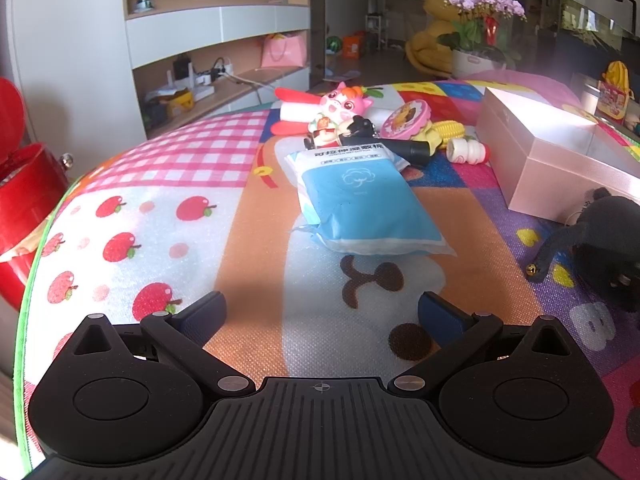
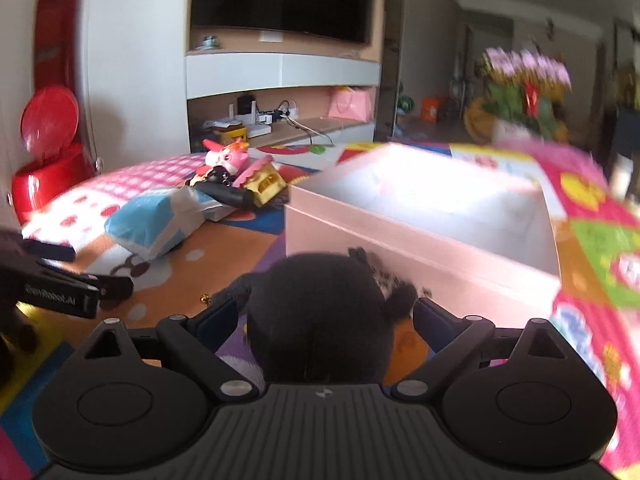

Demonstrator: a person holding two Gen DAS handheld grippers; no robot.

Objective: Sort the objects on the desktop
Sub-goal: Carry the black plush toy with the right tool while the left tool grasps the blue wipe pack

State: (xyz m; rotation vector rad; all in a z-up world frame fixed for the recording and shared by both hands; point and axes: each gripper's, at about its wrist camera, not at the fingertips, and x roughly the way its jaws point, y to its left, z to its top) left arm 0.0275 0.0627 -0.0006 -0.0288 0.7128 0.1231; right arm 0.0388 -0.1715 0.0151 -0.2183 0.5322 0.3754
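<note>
My left gripper (image 1: 322,310) is open and empty, low over the patterned mat, short of a blue and white wet-wipe pack (image 1: 360,200). Behind the pack lie a pink cartoon figurine (image 1: 340,114), a pink round toy (image 1: 406,118), a black cylinder (image 1: 412,148), a toy corn (image 1: 448,130) and a small white bottle (image 1: 468,151). My right gripper (image 2: 322,314) is shut on a black plush toy (image 2: 320,312), held in front of the open pink box (image 2: 400,248). The plush also shows at the right in the left wrist view (image 1: 600,236). The right wrist view is blurred.
The pink box (image 1: 532,160) stands at the right of the mat. A red bin (image 1: 24,200) stands off the mat's left edge. A TV cabinet (image 1: 216,40) and potted flowers (image 1: 480,20) are behind. My left gripper shows at the left in the right wrist view (image 2: 72,284).
</note>
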